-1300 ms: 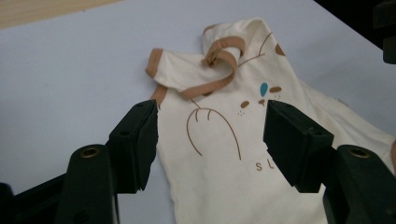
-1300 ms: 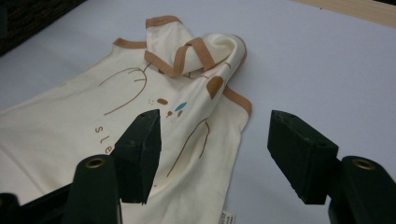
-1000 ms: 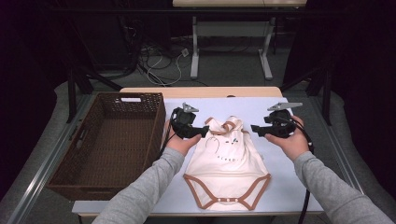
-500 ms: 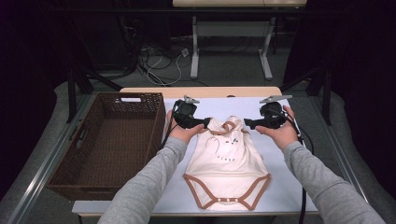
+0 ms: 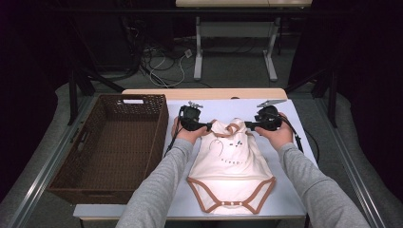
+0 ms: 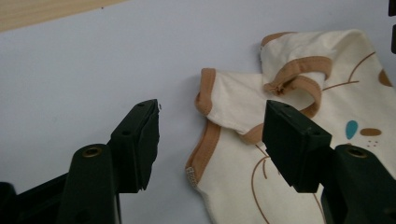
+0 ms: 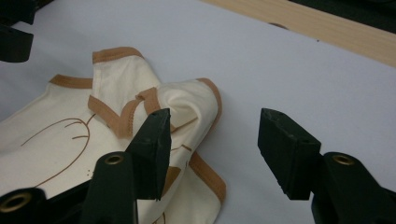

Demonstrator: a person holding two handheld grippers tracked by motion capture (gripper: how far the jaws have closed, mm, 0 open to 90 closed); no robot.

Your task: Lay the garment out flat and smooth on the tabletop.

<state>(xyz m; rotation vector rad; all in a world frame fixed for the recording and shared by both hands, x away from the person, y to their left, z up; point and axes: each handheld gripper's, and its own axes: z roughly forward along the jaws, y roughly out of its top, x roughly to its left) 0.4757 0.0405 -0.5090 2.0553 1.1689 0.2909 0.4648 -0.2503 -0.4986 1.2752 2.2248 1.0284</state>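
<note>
left hand-held gripper (image 5: 207, 126): spread, at bodysuit (image 5: 231, 161) shoulder, frame centre | right hand-held gripper (image 5: 248, 125): spread, opposite shoulder | tabletop (image 5: 290, 190)

Brown wicker basket (image 5: 157, 128) sits on table's (image 5: 290, 190) left side, cables (image 5: 166, 61) on floor behind

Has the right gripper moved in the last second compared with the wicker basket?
Yes. In the high view the right gripper has shifted toward the wicker basket and now sits at the shoulder of the baby bodysuit, jaws open.
</note>
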